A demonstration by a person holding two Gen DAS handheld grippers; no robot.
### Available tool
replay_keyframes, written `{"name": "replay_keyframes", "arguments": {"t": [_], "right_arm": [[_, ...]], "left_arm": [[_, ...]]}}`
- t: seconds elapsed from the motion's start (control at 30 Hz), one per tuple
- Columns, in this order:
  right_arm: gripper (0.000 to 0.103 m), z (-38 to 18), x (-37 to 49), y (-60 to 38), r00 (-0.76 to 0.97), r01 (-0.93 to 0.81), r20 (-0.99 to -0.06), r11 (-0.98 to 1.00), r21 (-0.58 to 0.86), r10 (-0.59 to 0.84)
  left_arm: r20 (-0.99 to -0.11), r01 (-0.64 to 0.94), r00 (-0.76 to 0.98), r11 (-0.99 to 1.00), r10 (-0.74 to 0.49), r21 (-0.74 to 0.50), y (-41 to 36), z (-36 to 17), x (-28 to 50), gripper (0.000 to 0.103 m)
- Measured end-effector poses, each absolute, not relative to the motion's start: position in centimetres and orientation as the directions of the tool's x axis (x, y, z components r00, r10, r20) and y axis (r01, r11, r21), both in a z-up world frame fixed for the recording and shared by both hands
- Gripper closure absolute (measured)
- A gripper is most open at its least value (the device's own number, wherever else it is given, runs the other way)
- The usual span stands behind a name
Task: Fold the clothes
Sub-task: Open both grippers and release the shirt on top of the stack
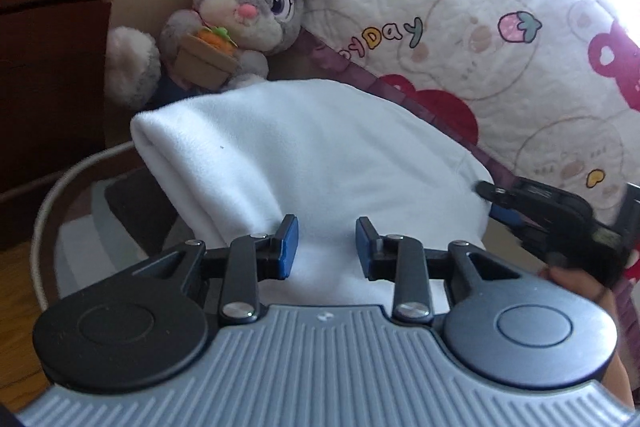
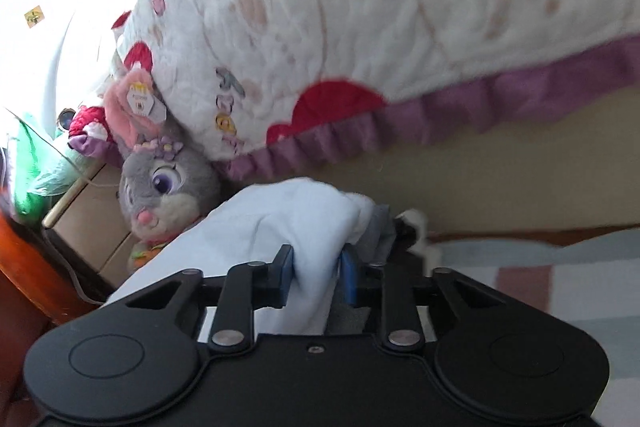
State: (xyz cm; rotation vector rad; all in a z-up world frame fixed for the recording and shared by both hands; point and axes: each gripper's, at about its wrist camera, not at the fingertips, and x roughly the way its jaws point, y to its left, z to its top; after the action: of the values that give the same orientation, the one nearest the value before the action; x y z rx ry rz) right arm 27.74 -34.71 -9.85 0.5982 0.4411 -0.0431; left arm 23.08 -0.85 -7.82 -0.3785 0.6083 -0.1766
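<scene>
Cloth (image 1: pixel 304 163) runs toward 11 o'clock from our left claw (image 1: pixel 327 247), pads apart over it; right claw (image 2: pixel 316 273) clamps its edge.

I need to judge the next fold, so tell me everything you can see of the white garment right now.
The white garment looks like soft, fleecy cloth, plain and unmarked, already doubled over with a rounded fold along its upper left edge. It lies in front of the plush rabbit and beside the printed quilt. The left gripper stands open over its near edge, pads not pressing. The right gripper has a bunched fold of the cloth between its pads, at the garment's right edge.
</scene>
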Motion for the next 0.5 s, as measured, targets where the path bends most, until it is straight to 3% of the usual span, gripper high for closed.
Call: {"name": "replay_keyframes", "arguments": {"t": [0.03,0.1,0.2,0.5], "right_arm": [[0.044,-9.8,26.6,-34.5,0.914,0.155,-0.397,0.826,0.542,0.089],[0.044,-9.9,24.3,-33.9,0.922,0.102,-0.362,0.817,0.567,0.136],[0.045,-11.7,21.7,-32.3,0.869,-0.078,-0.338,0.776,0.626,0.361],[0.044,-15.2,16.4,-30.2,0.820,-0.126,-0.358,0.752,0.647,0.446]], "left_arm": [[-0.521,0.050,0.811,0.918,-0.267,-0.393,-1.0,-7.8,23.0,0.071],[-0.520,0.044,0.813,0.918,-0.263,-0.394,-1.3,-7.9,22.9,0.063],[-0.537,0.018,0.811,0.929,-0.230,-0.370,-2.1,-8.4,23.1,0.062],[-0.564,-0.027,0.804,0.936,-0.187,-0.350,-2.7,-8.2,21.0,0.058]]}}
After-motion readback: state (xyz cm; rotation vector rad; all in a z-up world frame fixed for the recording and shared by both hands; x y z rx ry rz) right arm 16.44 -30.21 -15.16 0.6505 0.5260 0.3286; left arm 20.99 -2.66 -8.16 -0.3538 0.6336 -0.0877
